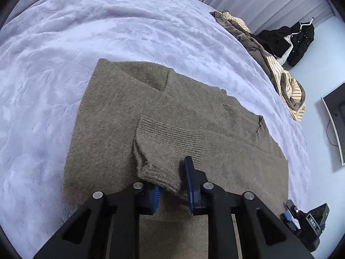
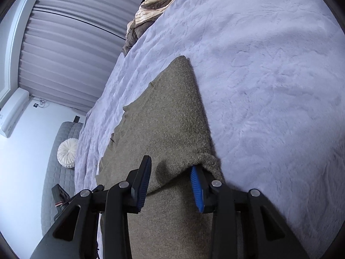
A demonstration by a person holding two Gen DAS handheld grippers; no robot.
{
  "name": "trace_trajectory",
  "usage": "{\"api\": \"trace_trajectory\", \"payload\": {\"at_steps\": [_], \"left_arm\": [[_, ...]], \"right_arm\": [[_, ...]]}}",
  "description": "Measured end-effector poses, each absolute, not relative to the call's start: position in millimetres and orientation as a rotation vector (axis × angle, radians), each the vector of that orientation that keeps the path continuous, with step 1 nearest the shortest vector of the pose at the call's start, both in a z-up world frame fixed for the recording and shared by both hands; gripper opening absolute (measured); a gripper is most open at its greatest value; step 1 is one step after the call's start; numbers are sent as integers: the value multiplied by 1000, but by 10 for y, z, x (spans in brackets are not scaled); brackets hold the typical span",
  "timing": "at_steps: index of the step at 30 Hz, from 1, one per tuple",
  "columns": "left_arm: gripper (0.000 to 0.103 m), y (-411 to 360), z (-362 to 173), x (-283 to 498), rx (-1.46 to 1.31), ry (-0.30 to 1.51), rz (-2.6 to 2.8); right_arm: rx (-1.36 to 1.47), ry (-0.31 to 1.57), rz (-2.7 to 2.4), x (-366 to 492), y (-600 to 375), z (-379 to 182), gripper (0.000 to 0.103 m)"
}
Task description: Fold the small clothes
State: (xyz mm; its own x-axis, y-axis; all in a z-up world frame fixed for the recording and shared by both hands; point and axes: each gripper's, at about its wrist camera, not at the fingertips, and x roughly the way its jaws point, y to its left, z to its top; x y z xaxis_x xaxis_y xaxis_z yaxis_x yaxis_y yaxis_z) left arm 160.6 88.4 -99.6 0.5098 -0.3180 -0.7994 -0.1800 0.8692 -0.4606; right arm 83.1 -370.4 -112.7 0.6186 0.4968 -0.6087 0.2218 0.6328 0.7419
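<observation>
Sweater (image 1: 120, 116): olive-brown knit, ribbed at collar and cuff. It is lying flat on a pale plush surface, body spread wide, one sleeve folded inward across the chest near the top edge. Collar (image 1: 237, 118) is facing the right side in the left wrist view. Ribbed cuff (image 1: 170, 138) is lying over the middle of the body, its end lifting off the fabric. In the right wrist view, one edge (image 2: 194, 164) is rising in a small raised fold.
</observation>
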Motion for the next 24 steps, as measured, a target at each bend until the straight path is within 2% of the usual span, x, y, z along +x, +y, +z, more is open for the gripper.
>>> {"api": "trace_trajectory", "payload": {"at_steps": [1,5,8,11,15,19,21,22,23,24], "left_arm": [[22,871,-978,1583,-527,1036,-90],[22,754,-972,1461,-466,1034,-118],[22,693,-1043,1363,-446,1039,-120],[22,715,-1009,1289,-457,1036,-126],[22,800,-905,1260,-413,1005,-88],[22,1047,-1008,1195,-426,1036,11],[23,1159,-1003,1132,-465,1033,2],[28,1196,-987,1112,-470,1037,-1],[54,1213,-968,1102,-467,1039,-8],[88,1212,-931,1085,-450,1029,-5]], "right_arm": [[886,909,181,851,-3707,-1065,6],[800,872,180,880,-3811,-861,6],[740,932,156,875,-3878,-1022,5],[844,943,171,853,-4012,-1215,5],[909,868,223,822,-4088,-1091,5],[1065,923,192,751,-4232,-1390,5],[1048,926,208,701,-4221,-1351,7],[1016,936,205,681,-4208,-1303,10],[989,945,210,658,-4201,-1255,12],[971,950,214,633,-4208,-1209,17]]}}
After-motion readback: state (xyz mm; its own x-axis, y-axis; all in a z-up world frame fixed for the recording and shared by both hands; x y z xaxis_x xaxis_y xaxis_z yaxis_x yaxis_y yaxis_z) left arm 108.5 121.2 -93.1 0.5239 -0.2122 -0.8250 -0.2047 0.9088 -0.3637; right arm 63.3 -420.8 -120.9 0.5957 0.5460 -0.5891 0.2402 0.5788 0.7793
